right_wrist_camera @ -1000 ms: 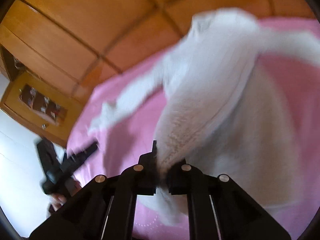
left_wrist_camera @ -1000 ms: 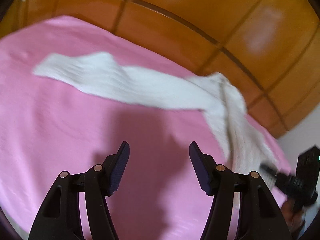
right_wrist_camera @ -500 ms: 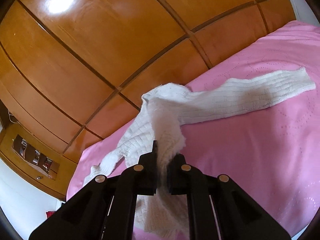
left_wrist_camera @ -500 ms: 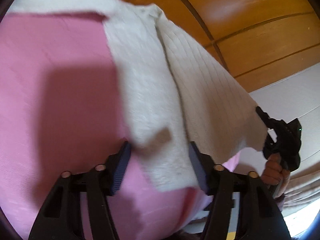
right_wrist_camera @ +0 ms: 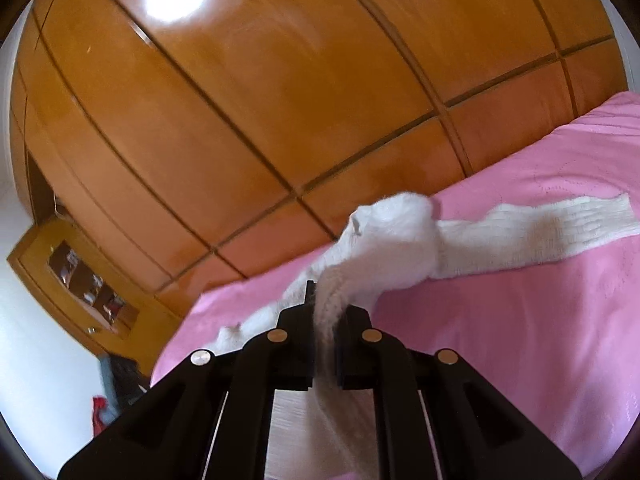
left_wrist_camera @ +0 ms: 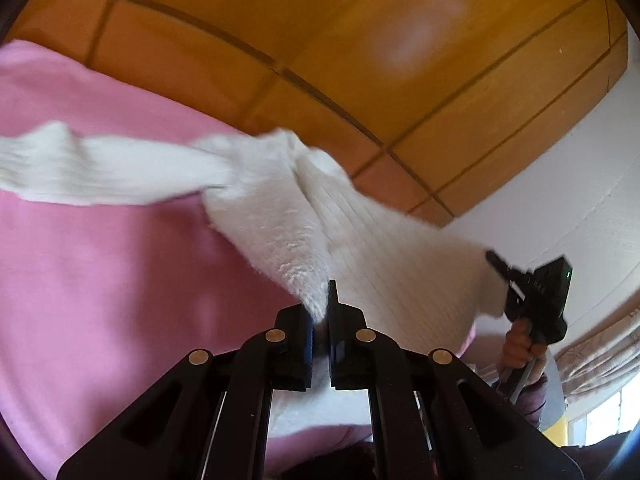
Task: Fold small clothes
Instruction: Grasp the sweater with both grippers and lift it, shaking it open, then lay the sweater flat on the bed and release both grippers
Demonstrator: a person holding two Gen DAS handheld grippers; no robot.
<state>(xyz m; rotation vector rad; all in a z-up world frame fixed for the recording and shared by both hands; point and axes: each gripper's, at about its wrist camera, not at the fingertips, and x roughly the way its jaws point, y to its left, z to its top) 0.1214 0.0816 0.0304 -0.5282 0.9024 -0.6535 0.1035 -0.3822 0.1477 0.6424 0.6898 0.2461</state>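
Note:
A small white knit sweater hangs stretched above a pink bedspread. My left gripper is shut on its fuzzy hem edge. One sleeve trails left onto the bed. In the left wrist view the right gripper pinches the far corner of the hem, held by a person's hand. Seen from the right wrist, my right gripper is shut on the sweater, which rises from the jaws toward the collar; a ribbed sleeve lies across the bedspread to the right.
A tall wooden wardrobe stands behind the bed. A wooden shelf unit with small items sits at the left by a white wall. A curtain and window are at the right.
My left gripper closed on the sweater's hem and lifted it. The right gripper kept its grip and rose, pulling the sweater taut off the bed.

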